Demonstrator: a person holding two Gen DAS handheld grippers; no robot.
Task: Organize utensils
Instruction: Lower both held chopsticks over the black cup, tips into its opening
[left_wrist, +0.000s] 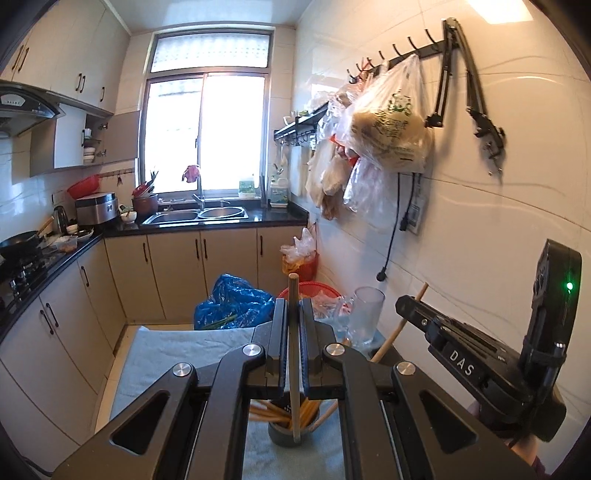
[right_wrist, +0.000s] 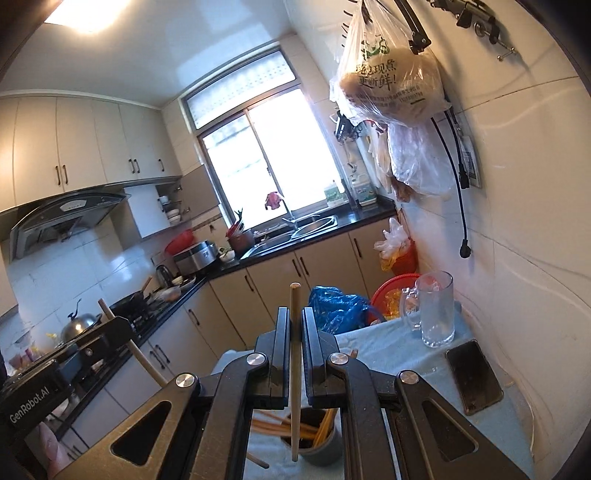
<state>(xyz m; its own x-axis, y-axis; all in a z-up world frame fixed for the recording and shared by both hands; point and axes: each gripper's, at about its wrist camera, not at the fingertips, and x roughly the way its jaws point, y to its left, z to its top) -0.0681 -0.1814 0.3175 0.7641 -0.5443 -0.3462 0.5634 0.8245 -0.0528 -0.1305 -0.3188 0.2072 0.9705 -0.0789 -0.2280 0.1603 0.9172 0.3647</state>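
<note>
Clamped upright between the narrow jaws of the left gripper (left_wrist: 293, 325) was a wooden chopstick (left_wrist: 293, 354), its lower end hanging over the gray holder (left_wrist: 291, 435) below, seemingly lined up to drop in. Likewise, the right gripper (right_wrist: 295, 332) pinched a second chopstick (right_wrist: 294, 369) vertically, its tip just beside the rim of that holder (right_wrist: 321, 448), which already carried a loose bundle of chopsticks (right_wrist: 291, 428) leaning at angles. Both sticks were probably held vertical so they would slide in cleanly. Beyond, on the pale blue cloth (right_wrist: 391, 354) covering the table, stood a glass mug (right_wrist: 434, 310) and lay a dark phone (right_wrist: 474, 376), well apart from the holder.
</note>
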